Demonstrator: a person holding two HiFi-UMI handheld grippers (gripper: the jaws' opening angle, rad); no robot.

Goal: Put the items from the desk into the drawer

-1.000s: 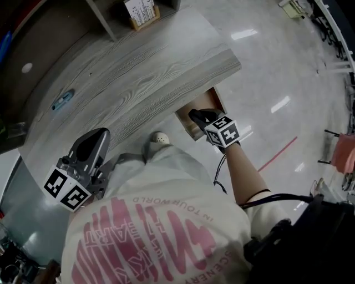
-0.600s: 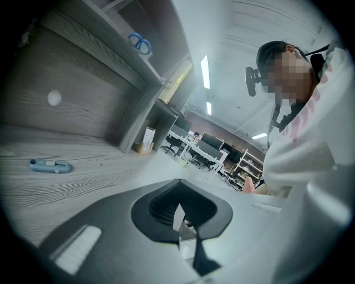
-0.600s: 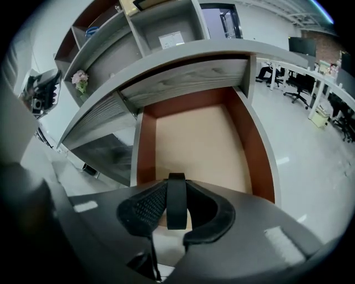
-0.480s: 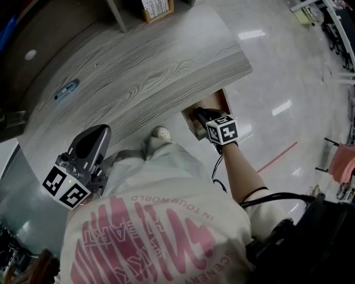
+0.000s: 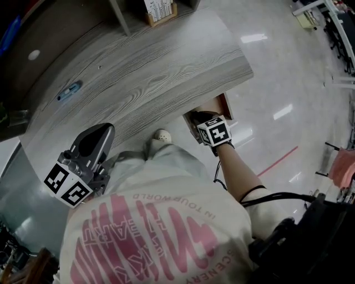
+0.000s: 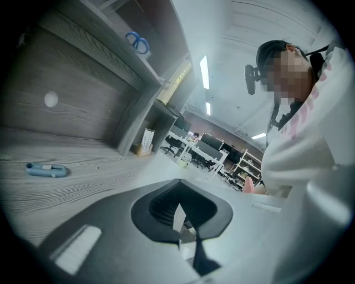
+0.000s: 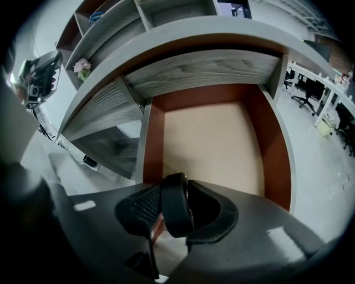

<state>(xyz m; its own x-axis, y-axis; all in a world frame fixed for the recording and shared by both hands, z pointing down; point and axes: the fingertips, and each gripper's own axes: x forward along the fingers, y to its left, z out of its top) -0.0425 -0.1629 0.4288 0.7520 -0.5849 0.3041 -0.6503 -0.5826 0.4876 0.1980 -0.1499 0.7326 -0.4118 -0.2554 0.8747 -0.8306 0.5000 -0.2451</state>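
Under the grey wooden desk a drawer stands pulled out; it has red-brown walls and a bare tan bottom. My right gripper reaches steeply down over its front edge. A black roll stands between its jaws, which have just been opening; it leans on the left pad and a thin gap shows on the other side. My left gripper hangs at the desk's near edge, shut and empty. A blue pen-like item lies on the desk.
A small box of cards stands at the desk's back by a shelf upright. Blue scissors lie on a shelf above. The person's shoe shows beside the drawer. Glossy floor lies to the right.
My right gripper has sunk lower over the drawer's front. The left gripper has stayed where it was.
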